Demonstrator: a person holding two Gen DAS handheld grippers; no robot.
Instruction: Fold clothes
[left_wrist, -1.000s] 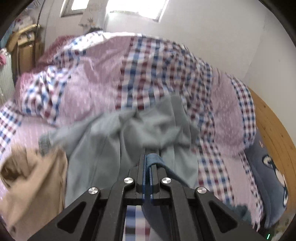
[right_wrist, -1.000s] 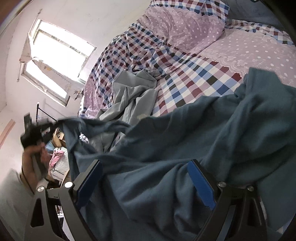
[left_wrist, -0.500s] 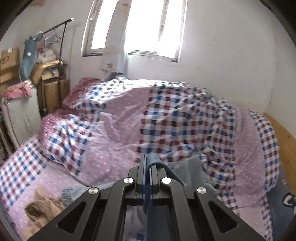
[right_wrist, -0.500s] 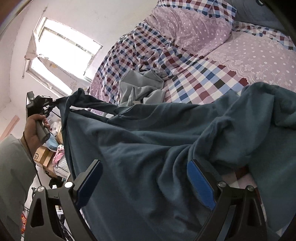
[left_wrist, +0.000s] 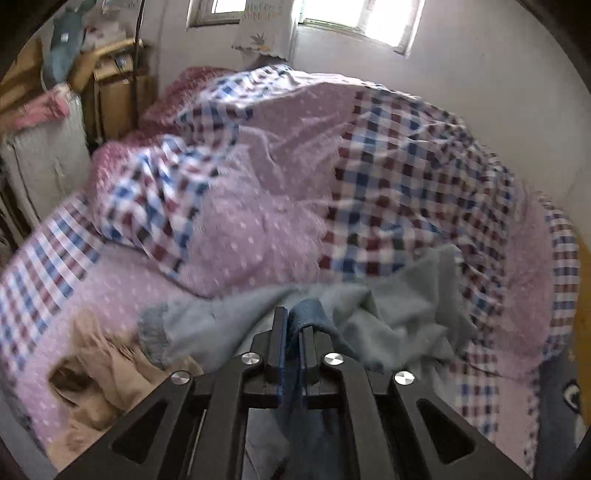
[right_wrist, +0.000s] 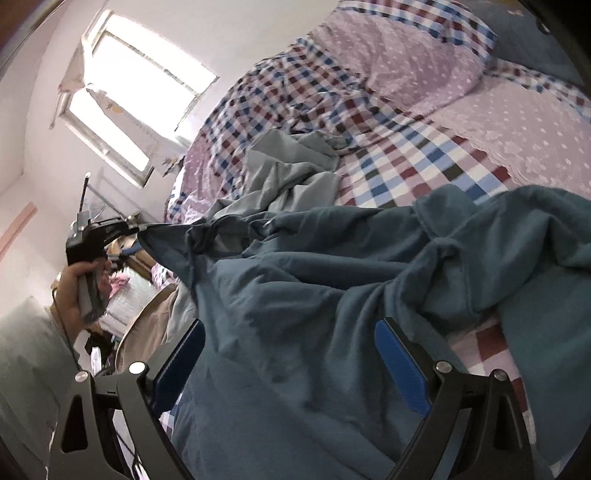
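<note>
Teal garment, one, spread over bed at 6 o'clock, corner stretched to 9. Left hand-held gripper: jaws opening, teal fabric between them. Right hand-held gripper spread wide over cloth, gripping nothing. One grey garment at 11, one tan garment at 8.

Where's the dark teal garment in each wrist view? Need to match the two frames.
Left wrist: only an edge of the dark teal garment shows, bottom centre, between the opening jaws of the left gripper.
Right wrist: it fills the lower centre and right, one corner stretched left to that gripper.
Shared landmark: the crumpled light grey garment on the checked bedding.
</note>
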